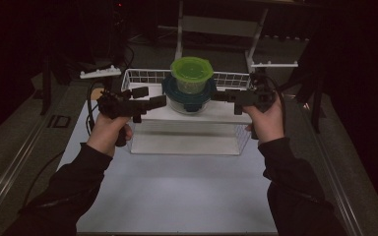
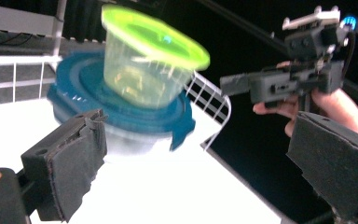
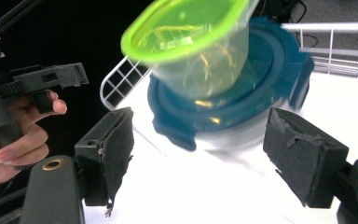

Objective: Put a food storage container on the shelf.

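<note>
A small clear tub with a lime-green lid (image 1: 192, 73) (image 2: 149, 65) (image 3: 196, 42) stands on a wider clear container with a blue lid (image 1: 187, 101) (image 2: 121, 114) (image 3: 242, 107). Both rest on a white shelf inside a wire basket (image 1: 145, 76). My left gripper (image 1: 150, 97) (image 2: 200, 163) is just left of the stack, open, with nothing between its pads. To the right of the stack my right gripper (image 1: 225, 101) (image 3: 205, 158) is level with the blue lid and also open and empty. Each gripper view shows the other gripper beyond the stack, the right gripper (image 2: 242, 86) and the left gripper (image 3: 70, 74).
The basket's white wire rim (image 2: 212, 100) (image 3: 116, 81) runs behind and beside the containers. The basket stands on a white tabletop (image 1: 177, 191) with dark surroundings. A white frame (image 1: 216, 24) rises behind the basket. The person's dark sleeves enter from the bottom.
</note>
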A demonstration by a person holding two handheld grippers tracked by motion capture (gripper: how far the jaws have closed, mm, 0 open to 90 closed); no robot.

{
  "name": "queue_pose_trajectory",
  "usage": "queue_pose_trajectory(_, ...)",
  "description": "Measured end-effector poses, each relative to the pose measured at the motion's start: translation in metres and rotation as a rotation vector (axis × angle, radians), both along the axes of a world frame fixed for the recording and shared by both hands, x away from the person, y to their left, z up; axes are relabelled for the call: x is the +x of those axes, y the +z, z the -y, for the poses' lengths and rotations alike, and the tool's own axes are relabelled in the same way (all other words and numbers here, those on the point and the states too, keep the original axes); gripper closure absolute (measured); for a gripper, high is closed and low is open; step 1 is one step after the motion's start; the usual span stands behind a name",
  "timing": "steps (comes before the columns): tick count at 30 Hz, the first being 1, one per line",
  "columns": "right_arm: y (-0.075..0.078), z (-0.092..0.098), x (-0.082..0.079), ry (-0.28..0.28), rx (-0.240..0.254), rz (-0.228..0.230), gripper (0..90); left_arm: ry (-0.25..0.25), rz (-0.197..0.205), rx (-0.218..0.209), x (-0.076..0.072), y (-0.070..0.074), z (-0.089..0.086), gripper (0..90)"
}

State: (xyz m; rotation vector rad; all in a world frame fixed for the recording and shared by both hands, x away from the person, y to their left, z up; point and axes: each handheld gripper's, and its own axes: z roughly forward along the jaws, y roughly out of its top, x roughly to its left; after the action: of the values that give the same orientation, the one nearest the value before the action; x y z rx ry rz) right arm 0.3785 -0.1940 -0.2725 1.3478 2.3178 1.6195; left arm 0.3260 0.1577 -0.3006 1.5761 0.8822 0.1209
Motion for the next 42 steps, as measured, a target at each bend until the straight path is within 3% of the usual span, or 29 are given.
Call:
queue_pose_trajectory(1,-0.009,0.001,-0.006,0.011,-0.008,0.0,23.7,-0.007,0.006,0.027,-0.006,-0.01,0.0,3.8)
queue_pose_trajectory(2,-0.009,0.001,-0.006,0.011,-0.008,0.0,23.7,-0.007,0.006,0.027,-0.006,-0.01,0.0,3.8)
queue_pose_trajectory(3,-0.02,0.001,-0.013,0.02,-0.018,0.003,23.7,-0.008,0.009,0.044,-0.01,-0.016,0.0,3.8)
queue_pose_trajectory(5,-0.024,0.002,-0.016,0.026,-0.013,0.002,23.6,-0.011,0.008,0.064,-0.015,-0.024,0.001,3.8)
queue_pose_trajectory(12,-0.064,0.006,-0.038,0.04,-0.002,0.01,22.6,-0.034,0.036,0.132,-0.039,-0.056,0.005,3.8)
queue_pose_trajectory(18,-0.082,0.009,-0.051,0.039,-0.019,0.039,21.9,-0.056,0.04,0.186,-0.054,-0.081,0.008,3.8)
queue_pose_trajectory(30,-0.128,0.019,-0.074,0.048,-0.025,0.071,21.4,-0.111,0.025,0.249,-0.075,-0.125,0.019,2.8)
queue_pose_trajectory(36,-0.151,0.024,-0.085,0.044,-0.035,0.077,20.8,-0.158,0.025,0.258,-0.083,-0.146,0.026,2.8)
queue_pose_trajectory(42,-0.176,0.033,-0.095,0.036,-0.048,0.073,20.8,-0.18,0.061,0.274,-0.095,-0.16,0.029,2.8)
